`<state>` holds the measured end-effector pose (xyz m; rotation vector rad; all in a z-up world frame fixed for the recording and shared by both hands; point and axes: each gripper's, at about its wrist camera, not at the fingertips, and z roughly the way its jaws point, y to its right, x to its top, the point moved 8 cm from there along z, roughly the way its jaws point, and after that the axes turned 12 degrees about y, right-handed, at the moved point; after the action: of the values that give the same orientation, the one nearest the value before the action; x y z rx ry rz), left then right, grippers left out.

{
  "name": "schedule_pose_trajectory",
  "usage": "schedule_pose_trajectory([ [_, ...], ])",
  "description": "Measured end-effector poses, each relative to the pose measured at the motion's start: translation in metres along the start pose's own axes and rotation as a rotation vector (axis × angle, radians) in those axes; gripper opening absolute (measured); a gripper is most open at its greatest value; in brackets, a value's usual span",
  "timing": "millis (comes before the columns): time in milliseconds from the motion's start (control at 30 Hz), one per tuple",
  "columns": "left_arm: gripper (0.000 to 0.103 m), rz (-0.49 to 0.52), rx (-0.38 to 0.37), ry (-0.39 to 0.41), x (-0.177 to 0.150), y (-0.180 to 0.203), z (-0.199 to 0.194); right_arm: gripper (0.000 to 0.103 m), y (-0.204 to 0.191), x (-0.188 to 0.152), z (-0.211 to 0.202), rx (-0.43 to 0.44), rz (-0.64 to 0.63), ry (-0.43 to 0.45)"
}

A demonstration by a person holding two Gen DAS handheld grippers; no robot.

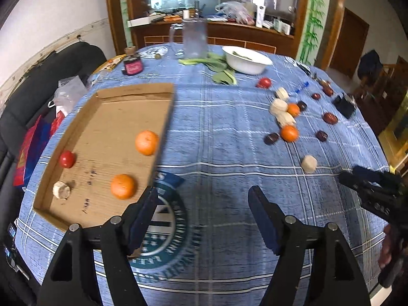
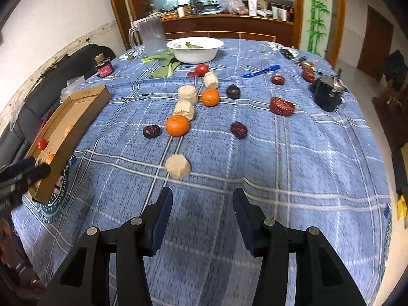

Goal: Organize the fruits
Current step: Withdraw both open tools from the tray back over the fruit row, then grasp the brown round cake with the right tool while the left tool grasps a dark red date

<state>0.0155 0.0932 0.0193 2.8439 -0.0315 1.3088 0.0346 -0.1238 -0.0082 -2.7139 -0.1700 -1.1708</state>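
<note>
Four pieces already lie in the cardboard tray: two oranges, a small red tomato and a pale husked piece. The rest is scattered on the blue checked tablecloth, well apart from the tray and toward the right side of the table.

The left gripper hangs over bare cloth just beside the tray's near corner, its jaws spread apart with nothing between them. The right gripper also stands with its jaws apart and empty, pointing down at the cloth.

The relation that matters is in the right wrist view: a pale chunk lies on the cloth straight ahead of the right gripper and slightly to its left, nearer than anything else. It looks squat, with no clear long axis, so the jaws probably need little turning to straddle it. Beyond it, along the same line, sit an orange and a dark date, then a cluster of more pale chunks with another orange.

From the left wrist view the same chunk lies far off to the right, so the right hand is plainly the nearer one and, in my judgement, the one to pick it up.
</note>
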Motion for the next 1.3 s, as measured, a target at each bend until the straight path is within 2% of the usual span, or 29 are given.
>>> schedule_pose_trajectory([
  [133,0.073,0.009,0.009,-0.024,-0.010,0.008,0.000,0.052,-0.018,0.002,0.026,0.071,-0.049,-0.030],
  [200,0.073,0.010,0.023,-0.031,-0.010,0.009,0.004,0.052,-0.023,0.004,0.039,0.062,-0.084,-0.029],
  [333,0.072,0.009,0.036,-0.043,-0.008,0.012,0.013,0.051,-0.030,-0.001,0.058,0.098,-0.105,-0.063],
  [367,0.072,0.015,0.036,-0.048,-0.006,0.015,0.018,0.035,-0.031,-0.002,0.061,0.103,-0.117,-0.061],
  [433,0.072,0.018,0.027,-0.054,-0.002,0.021,0.026,0.031,-0.031,-0.004,0.062,0.099,-0.146,-0.062],
  [567,0.072,0.039,-0.026,-0.072,0.010,0.045,0.053,0.031,-0.020,-0.002,0.049,0.082,-0.143,-0.032],
  [633,0.072,0.052,-0.079,-0.088,0.014,0.062,0.072,0.031,-0.011,-0.002,0.042,0.072,-0.129,-0.023],
  [733,0.072,0.084,-0.109,-0.096,0.020,0.079,0.098,0.031,0.005,-0.005,0.035,0.044,-0.117,-0.024],
  [867,0.072,0.153,-0.156,-0.088,0.029,0.099,0.120,0.031,0.017,-0.010,0.033,0.048,-0.072,-0.044],
  [900,0.069,0.169,-0.168,-0.085,0.031,0.103,0.124,0.031,0.019,-0.010,0.033,0.050,-0.063,-0.045],
  [967,0.050,0.187,-0.186,-0.102,0.030,0.107,0.133,0.031,0.020,-0.011,0.032,0.056,-0.050,-0.046],
  [1000,0.032,0.196,-0.191,-0.135,0.026,0.109,0.140,0.031,0.020,-0.011,0.032,0.057,-0.045,-0.044],
  [1033,0.027,0.191,-0.204,-0.140,0.025,0.109,0.142,0.031,0.020,-0.011,0.032,0.060,-0.042,-0.043],
  [1067,0.025,0.183,-0.214,-0.121,0.027,0.109,0.141,0.031,0.019,-0.011,0.031,0.060,-0.041,-0.042],
  [1300,0.024,0.137,-0.229,-0.109,0.027,0.103,0.128,0.031,0.020,-0.011,0.028,0.036,-0.032,-0.033],
])
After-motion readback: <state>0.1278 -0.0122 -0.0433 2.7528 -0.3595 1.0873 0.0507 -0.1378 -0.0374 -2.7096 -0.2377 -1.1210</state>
